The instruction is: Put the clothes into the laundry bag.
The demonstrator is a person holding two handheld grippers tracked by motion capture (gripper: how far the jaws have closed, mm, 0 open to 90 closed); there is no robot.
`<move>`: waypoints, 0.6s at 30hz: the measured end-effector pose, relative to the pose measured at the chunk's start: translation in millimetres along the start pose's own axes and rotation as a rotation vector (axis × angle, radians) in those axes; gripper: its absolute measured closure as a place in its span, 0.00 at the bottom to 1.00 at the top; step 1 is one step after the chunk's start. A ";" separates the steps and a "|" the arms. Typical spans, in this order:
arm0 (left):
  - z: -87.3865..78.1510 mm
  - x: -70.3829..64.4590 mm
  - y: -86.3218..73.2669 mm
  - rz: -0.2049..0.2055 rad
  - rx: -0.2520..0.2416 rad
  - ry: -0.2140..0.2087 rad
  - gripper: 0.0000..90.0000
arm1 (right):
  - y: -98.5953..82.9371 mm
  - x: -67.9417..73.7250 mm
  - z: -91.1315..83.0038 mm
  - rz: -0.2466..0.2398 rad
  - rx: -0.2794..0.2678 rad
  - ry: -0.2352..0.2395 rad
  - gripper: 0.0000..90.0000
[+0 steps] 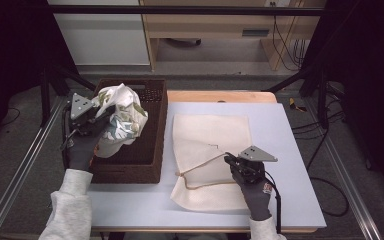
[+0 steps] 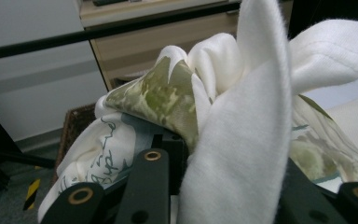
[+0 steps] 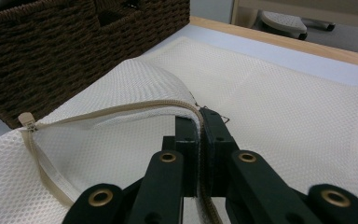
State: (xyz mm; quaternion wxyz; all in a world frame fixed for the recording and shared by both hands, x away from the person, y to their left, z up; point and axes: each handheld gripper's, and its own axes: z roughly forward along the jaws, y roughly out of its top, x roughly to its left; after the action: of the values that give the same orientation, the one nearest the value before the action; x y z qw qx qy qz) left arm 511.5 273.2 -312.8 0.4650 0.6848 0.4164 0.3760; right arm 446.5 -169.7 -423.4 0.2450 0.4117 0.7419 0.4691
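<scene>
A cream mesh laundry bag (image 1: pixel 210 145) lies flat on the table, its tan zipper (image 3: pixel 98 112) undone and the top flap lifted. My right gripper (image 1: pixel 228 159) (image 3: pixel 199 122) is shut on the zipper edge of that flap. My left gripper (image 1: pixel 101 114) holds a bunched white cloth with a green print (image 1: pixel 122 120) (image 2: pixel 177 93) above the brown wicker basket (image 1: pixel 152 145). Its jaws are closed on the cloth, which drapes over them and hides the tips in the left gripper view.
The wicker basket (image 3: pixel 74 42) stands at the table's left, right beside the mesh bag. Bare pale table surface (image 1: pixel 290 150) lies to the right of the bag. A wooden strip (image 1: pixel 220 96) runs along the far edge. Metal frame rails flank the table.
</scene>
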 end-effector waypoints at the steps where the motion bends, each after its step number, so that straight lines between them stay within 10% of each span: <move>1: -3.5 0.0 3.2 0.000 -0.013 0.000 0.81 | -0.1 -0.2 0.1 -0.001 0.000 0.000 0.96; 18: -47.9 -16.2 42.7 0.043 -0.122 -0.040 0.81 | 0.1 -0.5 0.3 -0.001 -0.003 -0.006 0.96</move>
State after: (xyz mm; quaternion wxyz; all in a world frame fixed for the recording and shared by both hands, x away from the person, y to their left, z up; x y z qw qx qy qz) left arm 471.7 264.4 -260.7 0.5058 0.6713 0.3687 0.3970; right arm 447.1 -169.9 -423.4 0.2479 0.4123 0.7407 0.4689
